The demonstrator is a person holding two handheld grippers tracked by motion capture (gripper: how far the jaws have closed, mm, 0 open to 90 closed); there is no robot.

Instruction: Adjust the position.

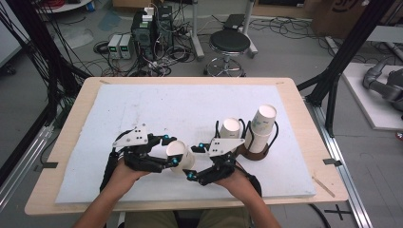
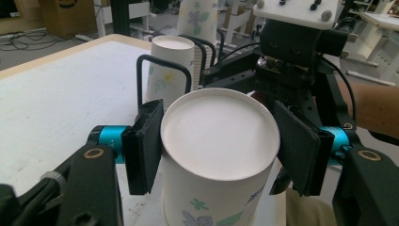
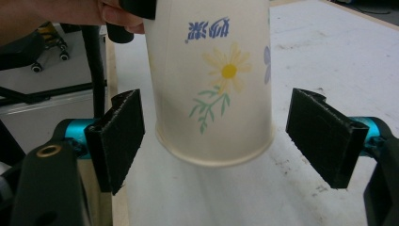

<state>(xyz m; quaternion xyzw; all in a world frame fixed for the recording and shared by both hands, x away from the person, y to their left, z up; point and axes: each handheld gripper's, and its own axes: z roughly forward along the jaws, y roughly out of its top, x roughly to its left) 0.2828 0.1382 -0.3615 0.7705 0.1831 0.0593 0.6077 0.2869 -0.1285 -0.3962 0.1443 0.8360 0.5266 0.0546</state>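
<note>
White foam covers the table (image 1: 142, 109) from above, where the left gripper (image 1: 170, 149) clamps an upturned paper cup (image 1: 180, 154); more cups (image 1: 261, 124) sit in the wire holder (image 1: 247, 151). Its own view adds the cup's flat base. Right gripper (image 3: 214, 136) view: jaws spread, clear of the flowered wall.

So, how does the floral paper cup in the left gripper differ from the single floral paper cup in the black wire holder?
The held floral paper cup is clamped between the left gripper's pads, above the table; the racked cup sits in the black wire holder. The held cup is tilted; the racked cup stands straighter. Both show white bottoms and flower prints.
</note>
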